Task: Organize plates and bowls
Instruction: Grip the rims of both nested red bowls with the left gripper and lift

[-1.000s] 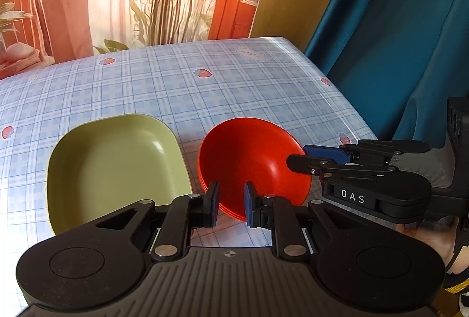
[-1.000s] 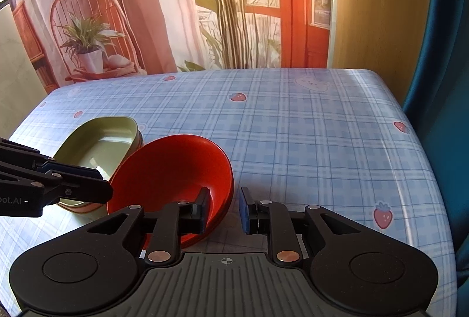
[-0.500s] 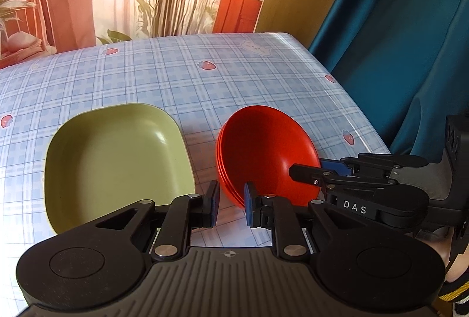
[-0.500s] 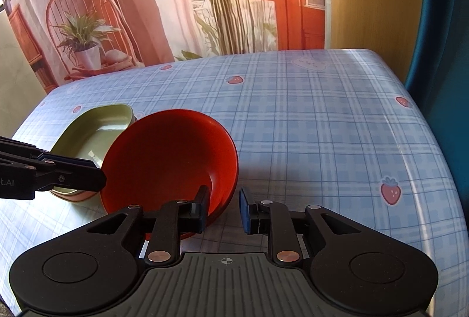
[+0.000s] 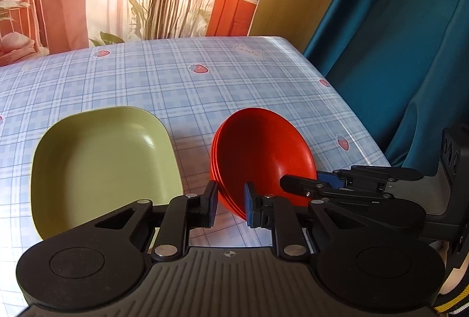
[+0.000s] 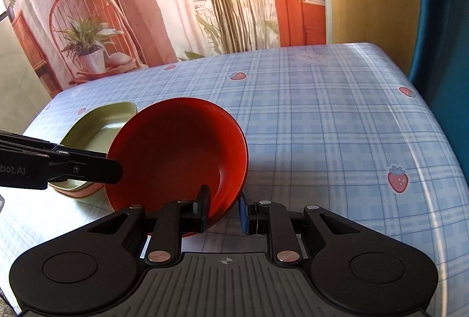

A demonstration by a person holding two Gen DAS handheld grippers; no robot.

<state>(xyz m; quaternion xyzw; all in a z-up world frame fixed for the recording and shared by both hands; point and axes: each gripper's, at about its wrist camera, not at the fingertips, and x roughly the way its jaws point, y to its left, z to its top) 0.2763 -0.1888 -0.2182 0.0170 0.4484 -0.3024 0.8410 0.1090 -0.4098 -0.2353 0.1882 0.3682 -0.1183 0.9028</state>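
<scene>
A stack of red bowls (image 5: pixel 263 152) hangs tilted above the checked table (image 5: pixel 205 88), right of a green square plate (image 5: pixel 102 164). My left gripper (image 5: pixel 230 207) is shut on the stack's near rim. My right gripper (image 5: pixel 293 180) pinches the right rim from the side. In the right wrist view the red bowls (image 6: pixel 176 152) face me, with my right gripper (image 6: pixel 222 208) shut on the lower rim. There my left gripper (image 6: pixel 115 169) meets the left rim. The green plate (image 6: pixel 99 126) tops a small pile with a pink plate (image 6: pixel 85 192) under it.
A blue curtain (image 5: pixel 395 53) hangs close beyond the table's right edge (image 5: pixel 360 123). A printed backdrop (image 6: pixel 146 9) of a chair and plants stands behind the far edge. The tablecloth (image 6: pixel 322 126) stretches far and right of the bowls.
The red bowls have tipped up more steeply and drawn a little away from the green plate. Both grippers keep their hold on the rim.
</scene>
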